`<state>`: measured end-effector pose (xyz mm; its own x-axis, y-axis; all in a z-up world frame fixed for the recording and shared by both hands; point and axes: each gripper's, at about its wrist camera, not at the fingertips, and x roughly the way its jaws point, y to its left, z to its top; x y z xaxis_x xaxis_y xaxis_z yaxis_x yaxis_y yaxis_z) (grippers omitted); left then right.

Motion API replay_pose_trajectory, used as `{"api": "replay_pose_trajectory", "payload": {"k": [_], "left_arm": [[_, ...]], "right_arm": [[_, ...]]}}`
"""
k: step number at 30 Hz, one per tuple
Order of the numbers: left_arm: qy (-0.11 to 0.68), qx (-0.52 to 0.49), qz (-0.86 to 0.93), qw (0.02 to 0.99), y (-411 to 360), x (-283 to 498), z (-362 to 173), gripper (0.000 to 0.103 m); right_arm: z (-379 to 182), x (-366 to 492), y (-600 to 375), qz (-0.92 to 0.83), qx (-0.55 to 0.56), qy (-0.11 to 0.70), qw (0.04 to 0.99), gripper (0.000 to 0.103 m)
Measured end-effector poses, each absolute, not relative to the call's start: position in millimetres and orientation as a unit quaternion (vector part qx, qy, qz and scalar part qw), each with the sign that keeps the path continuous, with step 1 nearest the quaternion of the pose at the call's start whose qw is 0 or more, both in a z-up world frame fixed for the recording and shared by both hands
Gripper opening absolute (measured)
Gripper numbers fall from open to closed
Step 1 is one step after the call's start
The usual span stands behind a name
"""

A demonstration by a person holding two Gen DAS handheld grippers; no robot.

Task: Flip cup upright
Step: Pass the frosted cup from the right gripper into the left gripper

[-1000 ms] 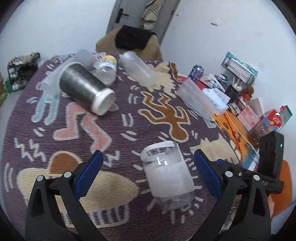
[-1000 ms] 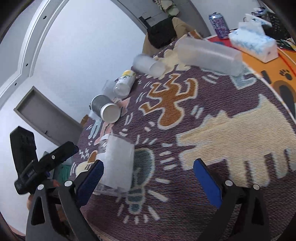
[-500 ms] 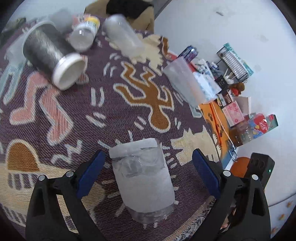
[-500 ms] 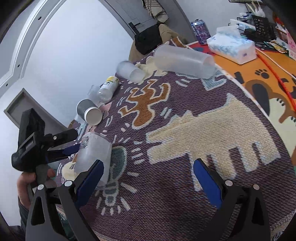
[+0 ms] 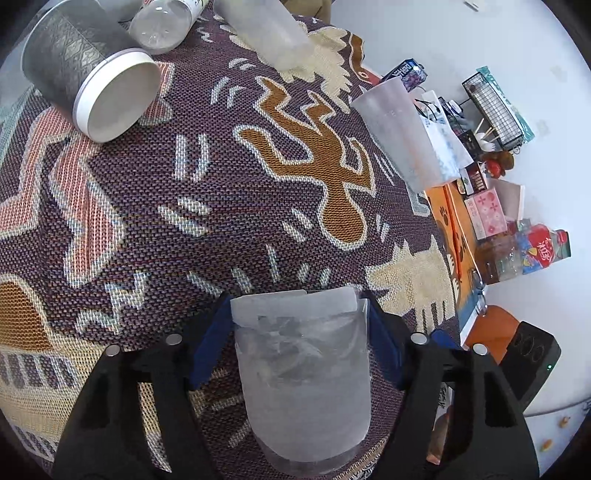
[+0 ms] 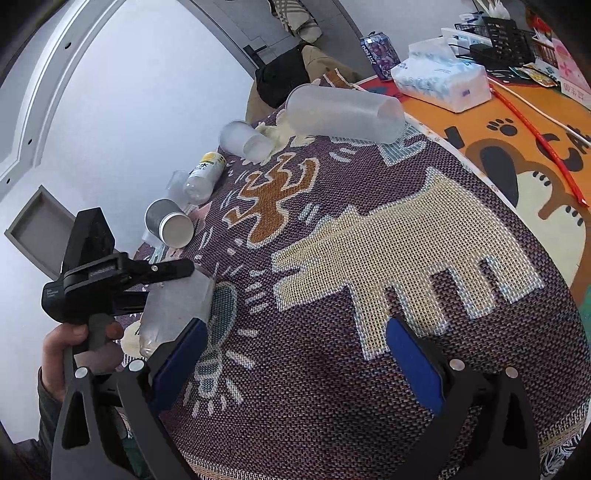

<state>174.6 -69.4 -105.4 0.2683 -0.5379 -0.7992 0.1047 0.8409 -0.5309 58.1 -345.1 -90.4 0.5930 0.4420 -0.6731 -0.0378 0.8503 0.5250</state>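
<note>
A frosted translucent cup (image 5: 303, 373) lies on its side on the patterned rug, its rim pointing away from me in the left wrist view. My left gripper (image 5: 299, 332) is shut on the cup, blue pads pressed against both its sides. In the right wrist view the same cup (image 6: 173, 310) shows at the left, held by the left gripper (image 6: 159, 284). My right gripper (image 6: 291, 362) is open and empty, low over the rug, right of the cup.
Other containers lie on the rug: a grey patterned cup with a white rim (image 5: 88, 77), a clear bottle (image 5: 166, 22), a frosted tumbler (image 5: 266, 29) and a tall frosted cup (image 5: 402, 129). A tissue pack (image 6: 443, 81), a can (image 6: 380, 51) and a wire basket (image 5: 495, 107) crowd the orange mat at the right.
My left gripper moved forward around the frosted cup and closed on it. My right gripper drew back to the right, staying open.
</note>
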Motion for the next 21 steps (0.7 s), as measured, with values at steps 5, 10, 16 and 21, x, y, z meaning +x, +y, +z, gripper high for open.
{"api": "replay_pose_trajectory", "payload": {"k": [5,10,16,21], "left_arm": [[0.537,-0.177,-0.211,0.798,-66.8,162.3,-82.3,0.066],[0.488,-0.142,-0.217,0.833,-69.2,144.5,-51.4,0.065],[0.414,-0.085,-0.214,0.881,-76.9,121.7,-18.1,0.065],[0.357,-0.036,-0.206,0.91,-84.7,111.5,-4.0,0.065]], "right_arm": [[-88.8,57.1,-345.5,0.139,0.236,0.428,0.861,0.095],[-86.0,58.5,-342.5,0.142,0.233,0.424,0.864,0.095],[-82.1,57.5,-339.6,0.138,0.221,0.417,0.871,0.095],[-72.4,53.5,-332.7,0.139,0.189,0.401,0.886,0.095]]}}
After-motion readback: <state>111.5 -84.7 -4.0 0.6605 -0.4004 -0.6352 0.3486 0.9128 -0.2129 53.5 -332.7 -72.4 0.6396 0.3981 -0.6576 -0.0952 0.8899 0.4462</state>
